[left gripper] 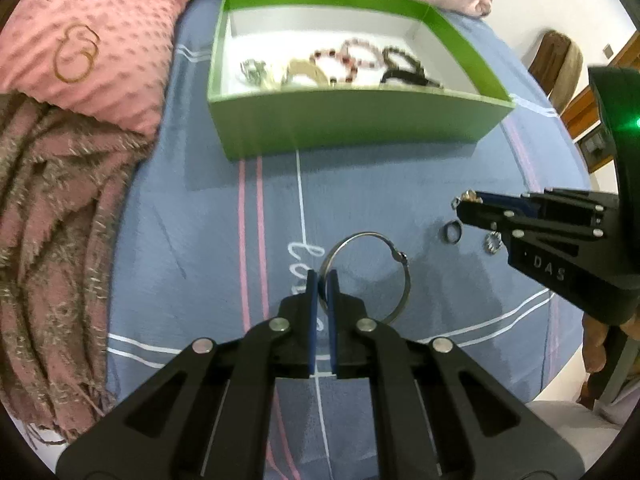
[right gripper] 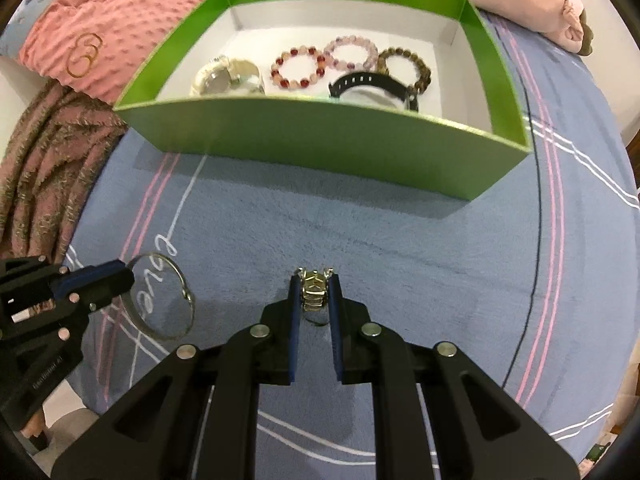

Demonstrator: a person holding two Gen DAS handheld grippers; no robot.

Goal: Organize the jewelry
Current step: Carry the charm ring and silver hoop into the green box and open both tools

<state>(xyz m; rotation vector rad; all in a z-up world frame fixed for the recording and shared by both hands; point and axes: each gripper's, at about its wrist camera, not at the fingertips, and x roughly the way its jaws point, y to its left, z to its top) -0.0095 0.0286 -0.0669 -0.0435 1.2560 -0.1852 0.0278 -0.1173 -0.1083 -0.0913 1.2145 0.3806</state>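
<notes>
So right now my left tool (left gripper: pixel 323 280) is pinched together on the rim of the thin silver bangle (left gripper: pixel 370 274), with the rest of the hoop hanging off to the right of the tips and looking like it's lifted just clear of the blue bedsheet (left gripper: pixel 200 220). My right tool (right gripper: pixel 314 289) is clamped on a chunky gold-and-silver ring (right gripper: pixel 314 294), pads pressing it from both sides, also just off the sheet.

Looking out from the left tool, two more small rings (left gripper: pixel 453 236) are lying on the bed over by the right tool's tips, one of them (left gripper: pixel 493 243) nearly tucked under it. Straight ahead of both tools sits the green box (right gripper: pixel 320 148), and it already has stuff in it: a pale watch (right gripper: pixel 228 78), a red bead bracelet (right gripper: pixel 298 68), a pink bead bracelet (right gripper: pixel 351 54), a brown bead bracelet (right gripper: pixel 404 66) and a black watch (right gripper: pixel 374 86). Off to the left past the box there's a pink blanket (left gripper: pixel 100 40) with what look like thin gold hoops (left gripper: pixel 74 56) on it.

So I'd say I'm at the carry step, both pieces picked up. Next move is bringing them forward over the near wall of the box and letting go above a bare patch of its floor. The bangle is held by one thin edge, so it could swing or slip; I'd go slow.
</notes>
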